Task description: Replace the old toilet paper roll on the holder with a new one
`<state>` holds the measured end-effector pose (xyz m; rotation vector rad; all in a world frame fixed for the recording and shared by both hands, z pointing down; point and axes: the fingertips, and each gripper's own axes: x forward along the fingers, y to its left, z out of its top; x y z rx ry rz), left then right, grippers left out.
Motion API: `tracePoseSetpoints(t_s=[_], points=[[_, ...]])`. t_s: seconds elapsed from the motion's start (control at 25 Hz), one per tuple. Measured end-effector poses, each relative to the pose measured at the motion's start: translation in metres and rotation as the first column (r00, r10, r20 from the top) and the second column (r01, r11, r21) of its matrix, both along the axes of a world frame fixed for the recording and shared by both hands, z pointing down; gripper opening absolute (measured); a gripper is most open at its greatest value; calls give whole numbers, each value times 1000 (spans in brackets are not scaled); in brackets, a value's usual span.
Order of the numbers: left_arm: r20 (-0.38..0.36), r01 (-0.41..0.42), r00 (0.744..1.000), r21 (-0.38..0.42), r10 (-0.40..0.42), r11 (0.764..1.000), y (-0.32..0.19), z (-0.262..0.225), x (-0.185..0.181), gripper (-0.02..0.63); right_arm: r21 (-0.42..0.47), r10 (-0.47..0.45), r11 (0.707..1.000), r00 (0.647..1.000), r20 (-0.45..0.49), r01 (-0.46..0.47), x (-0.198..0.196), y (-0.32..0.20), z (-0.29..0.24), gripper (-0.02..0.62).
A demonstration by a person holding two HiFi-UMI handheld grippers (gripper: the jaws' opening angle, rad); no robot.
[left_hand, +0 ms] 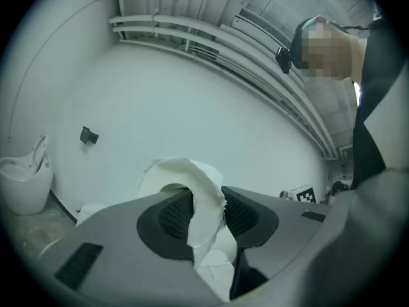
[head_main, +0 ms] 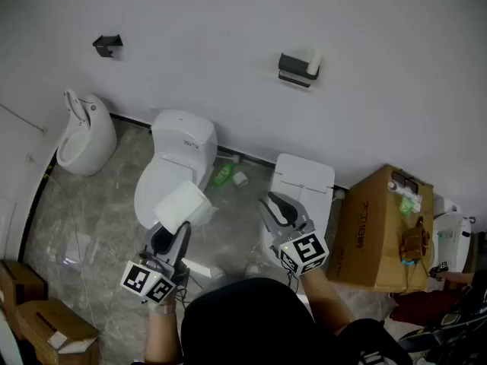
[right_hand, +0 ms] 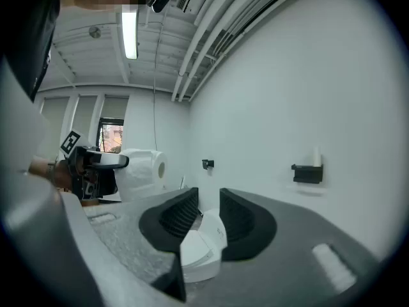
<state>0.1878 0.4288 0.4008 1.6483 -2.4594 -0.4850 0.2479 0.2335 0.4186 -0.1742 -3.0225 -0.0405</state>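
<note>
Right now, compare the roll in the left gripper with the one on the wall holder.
The new roll is fat and full; the old roll is thin, nearly spent. The new roll is clamped in the left gripper; the old roll sits on the black holder. Both look white.

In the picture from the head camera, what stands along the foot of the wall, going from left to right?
urinal → toilet → green bottle → second toilet → cardboard box
</note>
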Motion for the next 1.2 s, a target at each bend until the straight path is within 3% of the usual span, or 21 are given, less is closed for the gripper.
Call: tracePoseSetpoints(t_s=[0.32, 0.64, 0.92, 1.2], points=[[-1, -7, 1000, 19, 7, 1000, 25, 7, -26, 141, 8, 8, 1000, 1000, 0, -8, -27, 23, 3, 100], [-11, -44, 999, 45, 44, 998, 45, 18, -57, 141, 9, 77, 997, 997, -1, -77, -55, 30, 8, 101], [-28, -72, 997, 36, 73, 997, 24, 31, -87, 141, 1, 106, 994, 994, -33, -106, -86, 8, 27, 101], [-51, -79, 995, 17, 80, 997, -25, 42, -151, 141, -17, 107, 994, 993, -43, -107, -154, -43, 39, 101]])
